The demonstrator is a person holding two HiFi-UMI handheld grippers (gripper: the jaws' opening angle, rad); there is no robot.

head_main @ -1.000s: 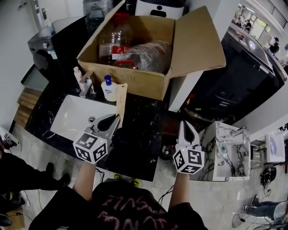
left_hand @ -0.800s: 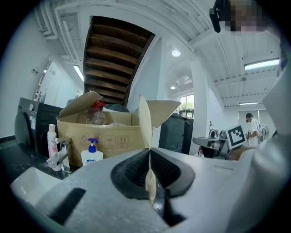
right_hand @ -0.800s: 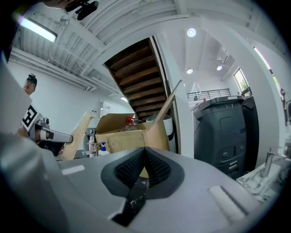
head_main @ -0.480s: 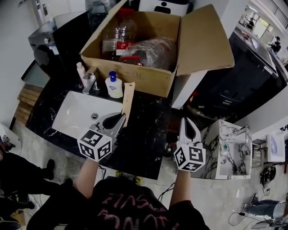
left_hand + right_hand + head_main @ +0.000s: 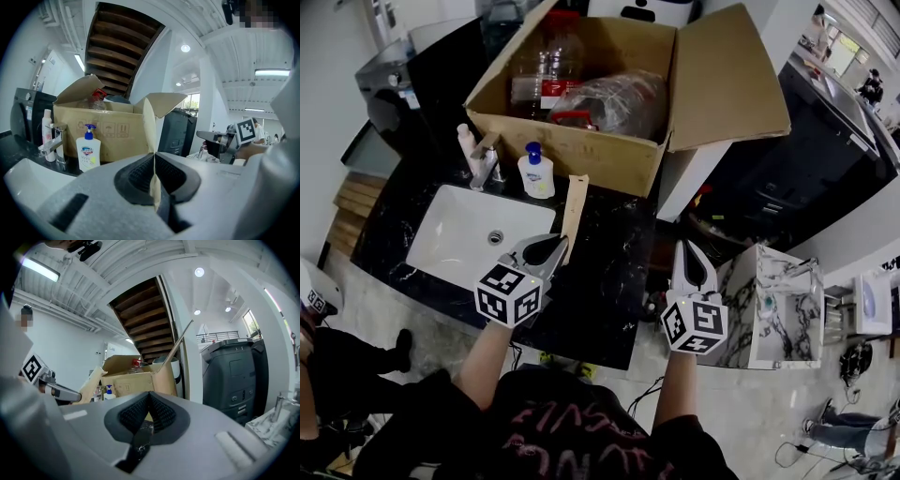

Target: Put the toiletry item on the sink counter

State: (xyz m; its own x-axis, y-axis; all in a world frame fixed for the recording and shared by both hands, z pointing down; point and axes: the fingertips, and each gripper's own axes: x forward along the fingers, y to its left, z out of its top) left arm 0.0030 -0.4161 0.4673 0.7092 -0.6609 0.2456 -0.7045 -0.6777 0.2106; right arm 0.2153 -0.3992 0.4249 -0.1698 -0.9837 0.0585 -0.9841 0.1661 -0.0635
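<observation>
My left gripper is shut on a long flat beige strip, the toiletry item, which slants up over the black marble counter just right of the white sink basin. In the left gripper view the strip stands edge-on between the closed jaws of the left gripper. My right gripper hangs past the counter's right end, shut with nothing in it; its jaws meet in the right gripper view. A pump soap bottle stands behind the sink.
A large open cardboard box holding bottles and a plastic bag fills the back of the counter. A faucet and a small white bottle stand left of the soap. A marble-patterned stand sits lower right.
The left gripper with the strip has drifted a little right and nearer the counter's front. The right gripper has hardly moved.
</observation>
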